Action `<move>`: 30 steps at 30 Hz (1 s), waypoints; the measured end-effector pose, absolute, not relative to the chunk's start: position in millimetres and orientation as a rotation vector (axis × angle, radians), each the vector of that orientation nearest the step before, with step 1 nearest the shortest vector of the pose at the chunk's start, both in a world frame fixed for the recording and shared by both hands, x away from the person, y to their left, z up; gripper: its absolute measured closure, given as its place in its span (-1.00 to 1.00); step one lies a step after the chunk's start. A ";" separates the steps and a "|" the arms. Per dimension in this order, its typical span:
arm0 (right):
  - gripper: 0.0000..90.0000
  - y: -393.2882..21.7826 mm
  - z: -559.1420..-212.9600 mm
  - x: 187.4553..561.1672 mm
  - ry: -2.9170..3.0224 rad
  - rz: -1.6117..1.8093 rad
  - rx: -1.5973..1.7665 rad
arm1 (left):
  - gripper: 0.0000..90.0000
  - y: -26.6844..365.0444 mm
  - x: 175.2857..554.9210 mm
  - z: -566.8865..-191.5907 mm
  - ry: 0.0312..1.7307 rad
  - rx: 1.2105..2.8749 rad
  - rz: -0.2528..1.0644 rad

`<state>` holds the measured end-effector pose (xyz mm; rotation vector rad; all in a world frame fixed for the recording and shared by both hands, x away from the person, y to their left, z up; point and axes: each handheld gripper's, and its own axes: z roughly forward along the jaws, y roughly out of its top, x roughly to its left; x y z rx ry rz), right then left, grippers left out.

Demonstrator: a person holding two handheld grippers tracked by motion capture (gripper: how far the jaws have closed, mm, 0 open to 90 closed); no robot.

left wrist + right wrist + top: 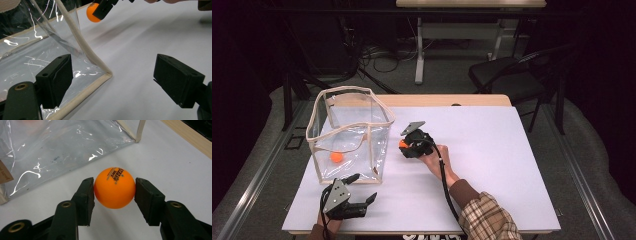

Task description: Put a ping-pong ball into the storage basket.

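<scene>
Right gripper (114,188) clamps my orange ping-pong ball (114,188) just beside the clear bag's (349,135) right wall; left gripper (112,82) gapes at its near corner, open tabletop (492,150) rightward.

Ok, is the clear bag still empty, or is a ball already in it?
Not empty: one orange ball lies on the floor of the clear bag. A second orange ball is outside, clamped in the right gripper.

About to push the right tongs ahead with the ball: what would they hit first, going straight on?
Most likely the clear bag: its plastic wall lies just beyond the orange ball held in the right tongs. Only white table shows between; depth is hard to judge.
</scene>
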<state>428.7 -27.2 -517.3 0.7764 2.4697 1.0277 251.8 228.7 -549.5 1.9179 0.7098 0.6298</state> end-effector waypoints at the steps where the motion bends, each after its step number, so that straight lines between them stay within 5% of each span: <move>1: 0.12 -28.4 -516.1 428.3 2.466 1.031 0.779 | -0.65 228.6 251.7 -549.5 0.709 1.919 0.629; 30: 0.12 -38.7 -508.0 427.6 2.452 1.037 0.789 | -0.65 228.4 251.7 -549.4 0.706 1.920 0.627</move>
